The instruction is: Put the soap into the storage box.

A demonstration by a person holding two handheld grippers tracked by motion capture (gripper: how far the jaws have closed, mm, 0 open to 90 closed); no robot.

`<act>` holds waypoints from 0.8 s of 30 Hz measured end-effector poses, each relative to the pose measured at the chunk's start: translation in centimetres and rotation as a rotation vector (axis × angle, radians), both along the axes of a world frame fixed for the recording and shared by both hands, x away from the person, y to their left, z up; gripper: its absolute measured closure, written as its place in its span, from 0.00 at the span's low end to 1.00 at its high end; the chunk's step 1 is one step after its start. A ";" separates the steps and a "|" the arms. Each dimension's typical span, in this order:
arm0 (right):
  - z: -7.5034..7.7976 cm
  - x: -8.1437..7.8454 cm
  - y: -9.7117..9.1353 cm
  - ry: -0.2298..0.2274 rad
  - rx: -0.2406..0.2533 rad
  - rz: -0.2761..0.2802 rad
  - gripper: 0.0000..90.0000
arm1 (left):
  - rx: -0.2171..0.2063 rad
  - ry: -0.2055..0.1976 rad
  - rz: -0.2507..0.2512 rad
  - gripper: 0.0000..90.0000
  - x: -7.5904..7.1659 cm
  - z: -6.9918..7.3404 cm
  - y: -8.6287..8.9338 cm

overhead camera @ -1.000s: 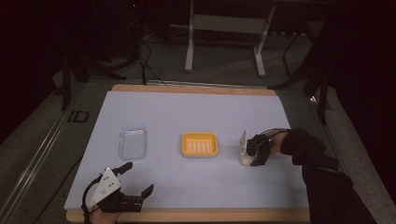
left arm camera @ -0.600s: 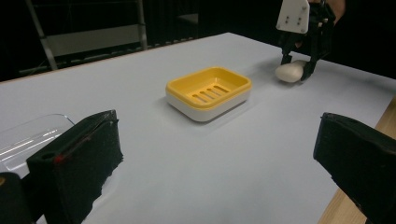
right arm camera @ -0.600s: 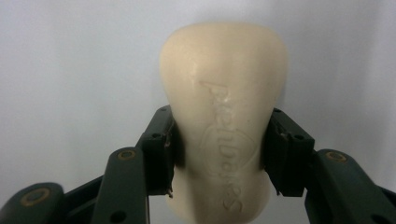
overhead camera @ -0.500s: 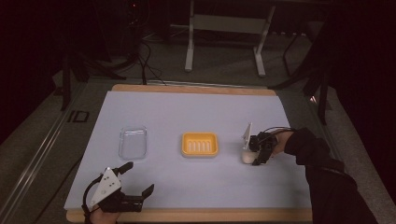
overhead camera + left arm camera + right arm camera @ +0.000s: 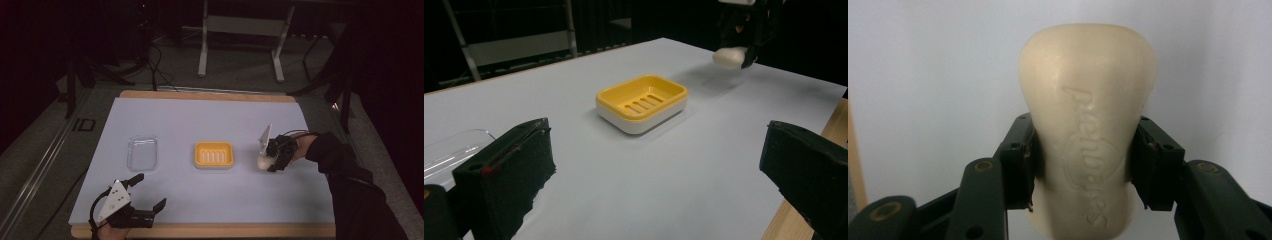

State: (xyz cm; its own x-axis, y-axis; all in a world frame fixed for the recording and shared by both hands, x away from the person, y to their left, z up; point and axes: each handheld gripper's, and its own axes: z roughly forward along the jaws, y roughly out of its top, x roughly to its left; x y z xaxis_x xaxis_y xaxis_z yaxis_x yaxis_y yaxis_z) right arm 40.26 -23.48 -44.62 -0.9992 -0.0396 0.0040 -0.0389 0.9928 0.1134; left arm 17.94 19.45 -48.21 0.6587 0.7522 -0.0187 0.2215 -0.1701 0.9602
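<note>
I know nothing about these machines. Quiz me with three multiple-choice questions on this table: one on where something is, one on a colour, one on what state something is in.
1. Where is the clear lid?
A. left of the soap dish
B. right of the soap dish
C. on the soap dish

2. What colour is the top of the soap dish?
A. blue
B. yellow
C. black

3. What is the right gripper doing?
A. standing open over nothing
B. gripping the lid
C. shut on the soap

Answers:
1 A: in the high view the lid lies on the table, left of the dish and apart from it.
2 B: the slotted top is yellow over a white base.
3 C: the right gripper view shows both jaws pressing the bar's sides.
</note>
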 end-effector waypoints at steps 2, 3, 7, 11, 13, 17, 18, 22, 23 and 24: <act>0.6 -0.1 0.2 0.001 0.008 -0.006 0.56 | 0.007 -0.007 -0.004 0.01 0.0 0.0 -0.1; 0.8 -0.1 0.4 -0.002 0.012 -0.006 0.56 | 0.012 -0.012 -0.007 0.01 0.0 0.0 -0.1; 1.8 -0.2 1.0 -0.012 -0.001 -0.021 0.56 | 0.015 -0.013 -0.011 0.01 0.0 -0.1 -0.3; 2.7 -0.1 1.8 0.002 0.020 -0.049 0.56 | 0.012 -0.016 -0.013 0.01 0.0 0.0 -0.3; 3.1 0.0 2.2 0.005 0.040 -0.048 0.56 | 0.010 -0.015 -0.014 0.01 0.1 0.0 -0.2; 3.8 0.0 3.2 -0.005 0.056 -0.033 0.56 | 0.011 -0.014 -0.016 0.01 0.1 0.0 -0.3; 4.0 0.0 3.5 -0.008 0.056 -0.028 0.56 | 0.010 -0.014 -0.017 0.01 0.1 0.0 -0.3; 4.4 0.1 4.6 -0.016 0.062 -0.001 0.56 | 0.009 -0.012 -0.020 0.01 0.1 -0.1 -0.4; 4.6 0.1 4.9 -0.020 0.065 0.004 0.56 | 0.009 -0.012 -0.021 0.01 0.1 -0.1 -0.4; 4.7 0.1 5.2 -0.023 0.071 0.010 0.56 | 0.009 -0.011 -0.022 0.01 0.1 -0.1 -0.3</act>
State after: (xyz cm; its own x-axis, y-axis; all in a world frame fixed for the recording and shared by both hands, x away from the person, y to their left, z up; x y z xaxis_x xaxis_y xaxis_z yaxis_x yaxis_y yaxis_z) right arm 40.35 -18.26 -39.94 -0.9985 -0.0492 -0.0220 -0.0524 0.9818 0.1823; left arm 18.08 19.10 -48.27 0.6748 0.7380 -0.0048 0.2074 -0.1834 0.9609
